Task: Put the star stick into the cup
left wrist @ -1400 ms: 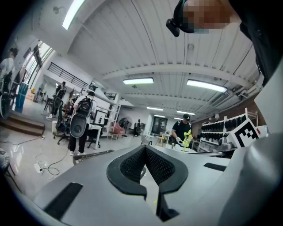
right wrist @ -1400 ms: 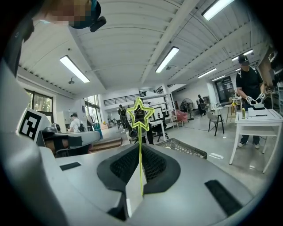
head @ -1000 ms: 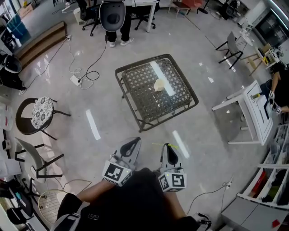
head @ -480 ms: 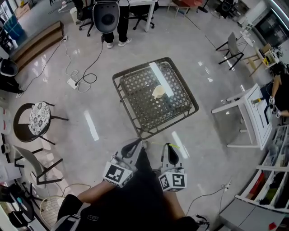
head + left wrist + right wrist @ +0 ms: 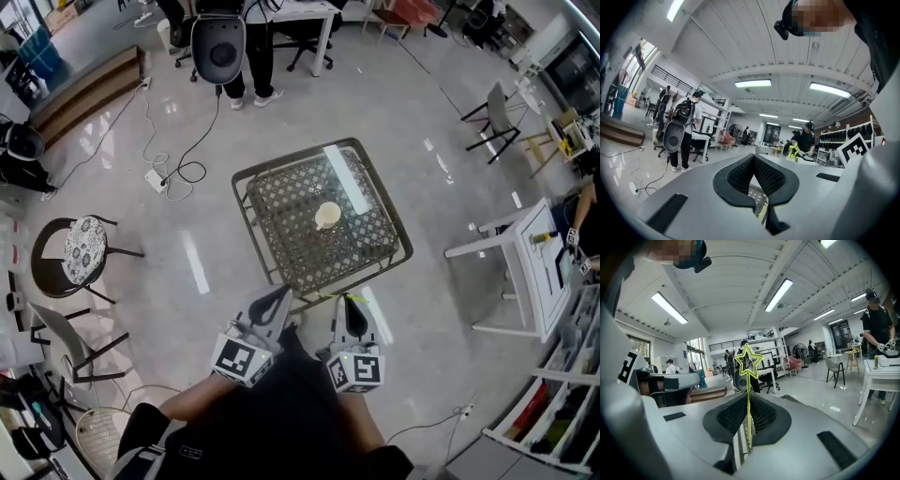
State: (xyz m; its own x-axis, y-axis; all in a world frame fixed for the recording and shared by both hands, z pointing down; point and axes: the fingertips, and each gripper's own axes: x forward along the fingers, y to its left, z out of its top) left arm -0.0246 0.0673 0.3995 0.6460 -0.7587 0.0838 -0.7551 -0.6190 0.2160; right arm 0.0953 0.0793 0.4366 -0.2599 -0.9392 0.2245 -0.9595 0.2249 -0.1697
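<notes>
The mesh table [image 5: 281,220] with the cup [image 5: 327,215] on it is nearer to the person than it was a moment ago. Its near corner now sits just ahead of both gripper tips.

On the left, the person's arm is tucked in close to the body. It holds the left gripper [image 5: 278,298] low, pointing forward at the table. Its jaws are pressed together at the tips, with nothing between them.

The pale cup stands upright in the middle of the table top, well apart from both grippers.

On the right, the other arm is tucked in the same way, and the right gripper [image 5: 349,305] points forward beside the left one. Its jaws are squeezed tight on the star stick [image 5: 749,397]. The thin yellow-green stick stands straight up from the jaws, with the star outline at the top. The stick is not in the cup yet.
</notes>
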